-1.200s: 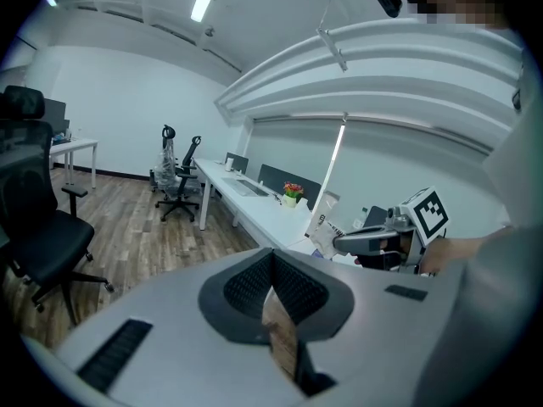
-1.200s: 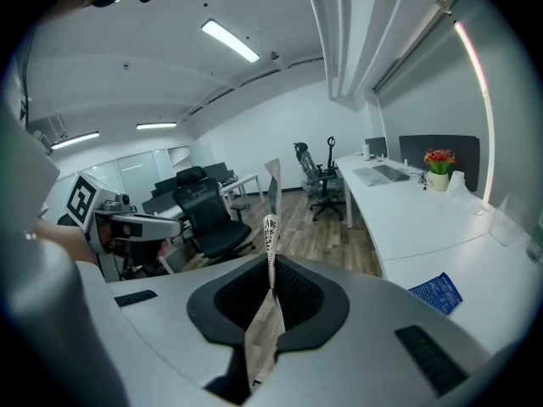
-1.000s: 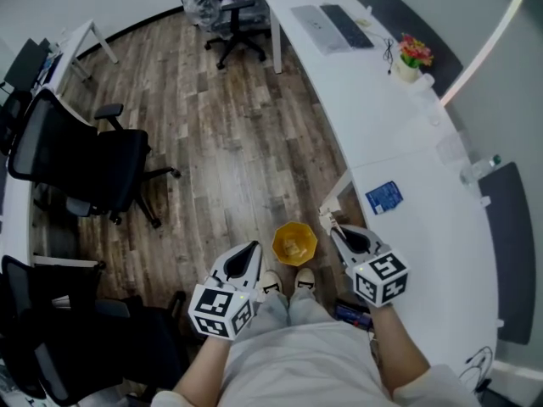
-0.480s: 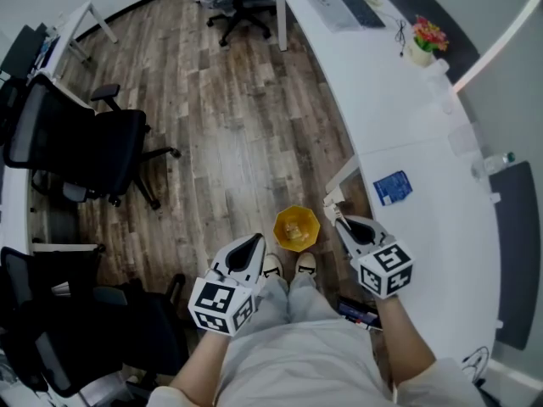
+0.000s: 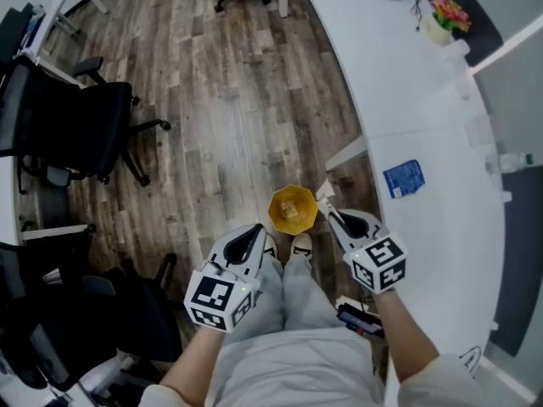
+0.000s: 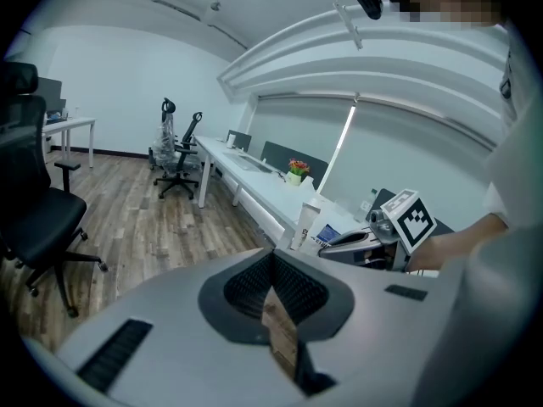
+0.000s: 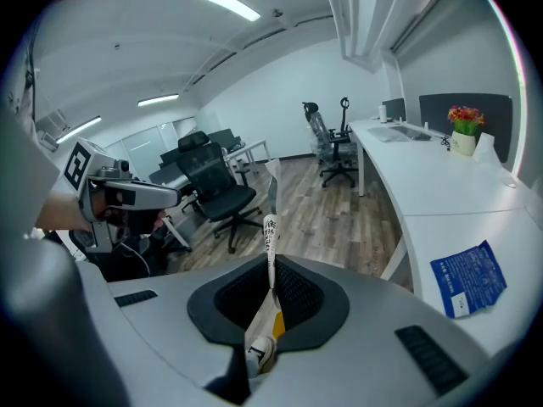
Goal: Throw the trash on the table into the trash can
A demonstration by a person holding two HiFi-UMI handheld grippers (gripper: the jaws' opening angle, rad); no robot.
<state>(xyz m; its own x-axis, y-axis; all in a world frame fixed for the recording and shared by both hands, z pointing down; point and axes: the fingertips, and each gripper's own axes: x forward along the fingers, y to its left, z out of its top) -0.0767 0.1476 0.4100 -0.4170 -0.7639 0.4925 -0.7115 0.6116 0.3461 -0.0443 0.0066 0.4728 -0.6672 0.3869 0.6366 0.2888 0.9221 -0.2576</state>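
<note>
2 handheld grippers are in frame above the wooden floor [image 5: 237, 125], 1 either side of the person's legs.

Left gripper [image 5: 253, 237]: jaws closed together at the tips, nothing held between them.

Right gripper [image 5: 329, 215]: jaws closed tight on a thin white wrapper [image 7: 269, 231] with dark print, which stands upright out of the tips. In the head view the wrapper's free end appears just beside the right rim of the trash can [image 5: 278, 219], not over its opening.

Trash can: yellow, upright on the floor, just ahead of the person's shoes [image 5: 301, 246] and between the 2 grippers. Some pale content lies inside; its nature cannot be made out.

Counter [image 5: 424, 100]: white, curved, along the person's right. 1 blue packet [image 5: 403, 179] lies flat on it, well apart from the right gripper. A potted flower [image 5: 445, 19] stands farther along the counter.

1 black office chair [image 5: 76, 125] stands on the floor to the left, well clear of the trash can.
</note>
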